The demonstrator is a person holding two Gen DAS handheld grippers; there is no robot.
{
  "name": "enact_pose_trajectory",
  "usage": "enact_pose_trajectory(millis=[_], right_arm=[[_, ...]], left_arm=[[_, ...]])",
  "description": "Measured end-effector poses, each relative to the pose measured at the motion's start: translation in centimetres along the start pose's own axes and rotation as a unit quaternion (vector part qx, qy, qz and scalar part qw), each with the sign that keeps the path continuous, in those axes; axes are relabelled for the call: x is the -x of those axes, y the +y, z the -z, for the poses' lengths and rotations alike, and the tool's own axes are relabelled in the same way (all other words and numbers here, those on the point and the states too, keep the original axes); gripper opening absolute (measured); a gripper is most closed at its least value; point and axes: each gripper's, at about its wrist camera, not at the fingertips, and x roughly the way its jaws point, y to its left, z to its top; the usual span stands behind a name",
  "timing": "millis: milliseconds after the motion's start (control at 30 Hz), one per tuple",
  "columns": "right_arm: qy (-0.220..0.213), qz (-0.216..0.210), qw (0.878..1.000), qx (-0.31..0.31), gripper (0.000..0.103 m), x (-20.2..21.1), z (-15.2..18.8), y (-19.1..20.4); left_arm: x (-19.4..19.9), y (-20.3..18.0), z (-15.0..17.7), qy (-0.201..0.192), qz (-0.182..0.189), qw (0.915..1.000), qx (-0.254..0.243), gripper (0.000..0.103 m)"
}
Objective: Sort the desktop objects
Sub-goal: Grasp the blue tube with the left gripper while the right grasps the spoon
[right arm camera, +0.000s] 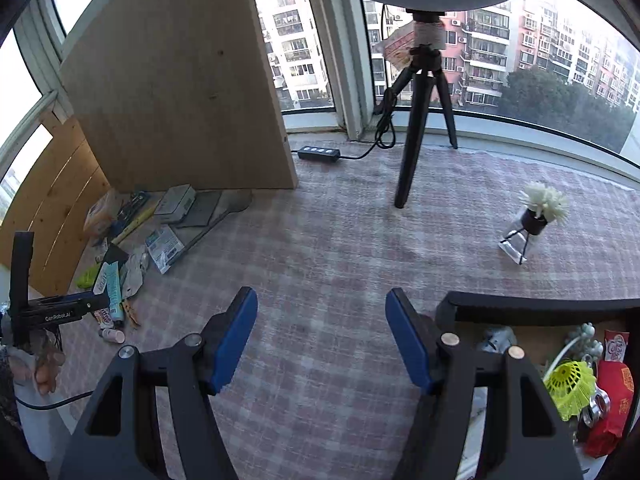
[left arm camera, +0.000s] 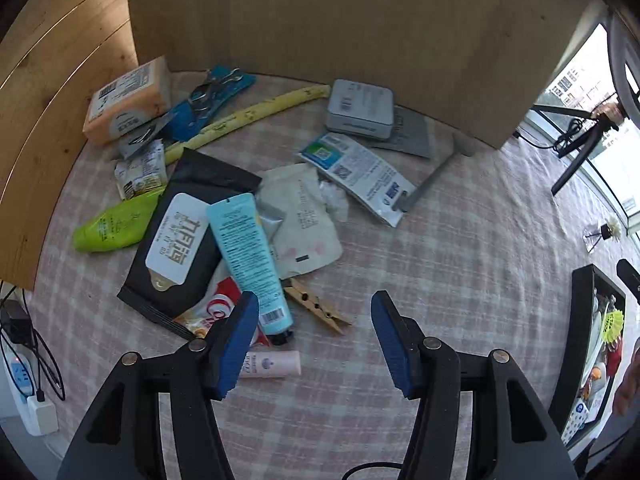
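We count two tubes on the table (left arm camera: 460,260): one pale blue plastic tube (left arm camera: 246,256) with a black cap, lying across one flat black wipes pack (left arm camera: 180,240), and one small pink tube (left arm camera: 276,364) just beside the left tongs (left arm camera: 314,340). There is one wooden clothespin (left arm camera: 318,308), one lime-green pouch (left arm camera: 116,224), one orange box (left arm camera: 126,100), one long yellow strip (left arm camera: 248,114), one grey tin (left arm camera: 358,110) with rounded corners, one grey razor (left arm camera: 434,176), one pair of metal scissors (left arm camera: 214,88) on a blue card, and one white printed sachet (left arm camera: 360,172). All sit in a loose pile on the checked pink cloth, in front of a plain wooden board (left arm camera: 340,32).

Our left tongs stand wide apart over the near edge of that pile and hold nothing; the left blue ribbed pad overlaps the blue tube's capped end in view, though we cannot tell if it touches. Our right tongs (right arm camera: 322,336) also gape wide, empty, above bare cloth, just beside the one black tray (right arm camera: 540,308). That tray holds one yellow mesh shuttlecock (right arm camera: 570,384) and one red packet (right arm camera: 610,404), among other bits too small to name.
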Motion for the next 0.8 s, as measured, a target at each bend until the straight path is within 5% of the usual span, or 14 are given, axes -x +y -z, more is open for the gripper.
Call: enact_pose_trajectory(millis=[333,467,800], right_arm=[[0.055,-0.043,0.997,0.02,0.064,-6.9,-3.8,6.5],[0.081,-0.054,0.995,-0.002,0.053,-10.0,-5.0,7.3],[0.136,-0.041,0.989,-0.039,0.044,-18.3,-7.7,10.2]], left_arm=[[-3.8,2.6,-1.1,0.039,-0.032,0.9985,0.02,0.055],[-4.8,2.5,-1.2,0.048,-0.032,0.9982,0.017,0.054],[-5.4,2.0,-0.7,0.049,-0.005,0.9988,0.003,0.033]])
